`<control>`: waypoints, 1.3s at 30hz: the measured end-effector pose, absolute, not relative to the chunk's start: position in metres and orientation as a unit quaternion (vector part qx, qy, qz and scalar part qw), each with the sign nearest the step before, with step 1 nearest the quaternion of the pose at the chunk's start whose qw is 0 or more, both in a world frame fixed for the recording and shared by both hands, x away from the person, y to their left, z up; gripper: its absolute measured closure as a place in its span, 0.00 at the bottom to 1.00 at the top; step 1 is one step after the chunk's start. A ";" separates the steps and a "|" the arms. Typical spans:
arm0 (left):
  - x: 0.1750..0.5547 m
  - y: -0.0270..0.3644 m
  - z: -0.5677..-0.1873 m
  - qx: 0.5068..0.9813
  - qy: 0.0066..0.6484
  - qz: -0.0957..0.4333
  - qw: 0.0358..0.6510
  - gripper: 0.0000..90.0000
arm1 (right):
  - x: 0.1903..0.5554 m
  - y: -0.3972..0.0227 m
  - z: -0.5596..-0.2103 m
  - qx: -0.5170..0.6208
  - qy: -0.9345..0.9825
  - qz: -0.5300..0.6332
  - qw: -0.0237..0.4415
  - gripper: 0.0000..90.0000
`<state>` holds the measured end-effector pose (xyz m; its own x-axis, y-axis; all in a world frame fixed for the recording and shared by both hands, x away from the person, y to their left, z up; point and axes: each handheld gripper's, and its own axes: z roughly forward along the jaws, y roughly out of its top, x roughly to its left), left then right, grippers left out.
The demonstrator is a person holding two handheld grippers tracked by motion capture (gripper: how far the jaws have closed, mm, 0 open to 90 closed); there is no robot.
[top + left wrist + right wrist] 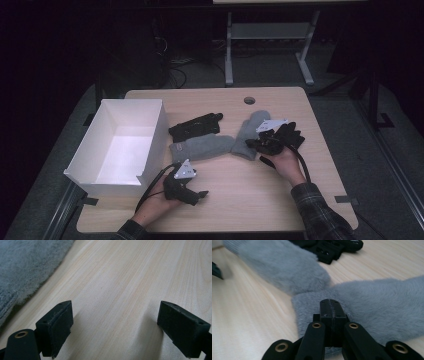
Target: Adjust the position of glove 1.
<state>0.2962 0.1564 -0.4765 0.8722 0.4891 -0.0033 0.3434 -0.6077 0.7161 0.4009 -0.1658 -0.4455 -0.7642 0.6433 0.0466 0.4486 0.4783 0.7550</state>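
Observation:
Two grey fur mittens lie mid-table: one (200, 148) beside the white box, the other (250, 131) to its right. A black glove (195, 126) rests behind them. My right gripper (254, 145) is shut, its jaws pressed together on the cuff end of the right mitten (382, 307); in the right gripper view (331, 312) fur surrounds the tips. The other mitten (279, 265) and the black glove (332, 247) lie beyond. My left gripper (200, 196) rests low over bare wood near the front edge, open (115, 325) with nothing between its jaws; the mitten's edge (22, 267) is at its upper left.
An open white box (150, 135) stands on the left part of the wooden table (240, 200), its inside bare. A round cable hole (249, 100) sits near the far edge. Beyond the table are a dark floor, cables and a desk frame (270, 35).

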 end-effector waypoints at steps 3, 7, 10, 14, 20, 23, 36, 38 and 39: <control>0.296 0.156 -0.477 0.891 0.234 0.097 0.376 0.14 | 0.403 -0.164 -0.449 0.322 0.852 0.396 0.119 1.00; 0.296 0.156 -0.477 0.891 0.234 0.097 0.377 0.14 | 0.406 -0.161 -0.458 0.315 0.862 0.380 0.117 1.00; 0.296 0.156 -0.477 0.891 0.234 0.097 0.376 0.14 | 0.406 -0.162 -0.458 0.317 0.862 0.380 0.110 1.00; 0.296 0.156 -0.477 0.891 0.234 0.096 0.377 0.14 | 0.403 -0.163 -0.457 0.312 0.866 0.377 0.102 1.00; 0.296 0.156 -0.477 0.891 0.234 0.095 0.377 0.14 | 0.398 -0.164 -0.456 0.300 0.872 0.376 0.088 1.00; 0.296 0.156 -0.477 0.891 0.235 0.095 0.377 0.14 | 0.392 -0.163 -0.455 0.293 0.875 0.375 0.084 1.00; 0.296 0.156 -0.477 0.891 0.234 0.095 0.377 0.14 | 0.363 -0.153 -0.452 0.273 0.886 0.369 0.067 1.00; 0.296 0.156 -0.477 0.891 0.235 0.095 0.377 0.14 | 0.357 -0.152 -0.452 0.268 0.888 0.368 0.064 1.00; 0.296 0.156 -0.477 0.891 0.235 0.095 0.377 0.14 | 0.355 -0.152 -0.451 0.268 0.888 0.368 0.061 1.00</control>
<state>0.2960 0.1562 -0.4768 0.8718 0.4898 -0.0070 0.3459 -0.6055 0.7168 0.3549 -0.1517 -0.4513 -0.8486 0.5215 0.0887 0.4315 0.5854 0.6864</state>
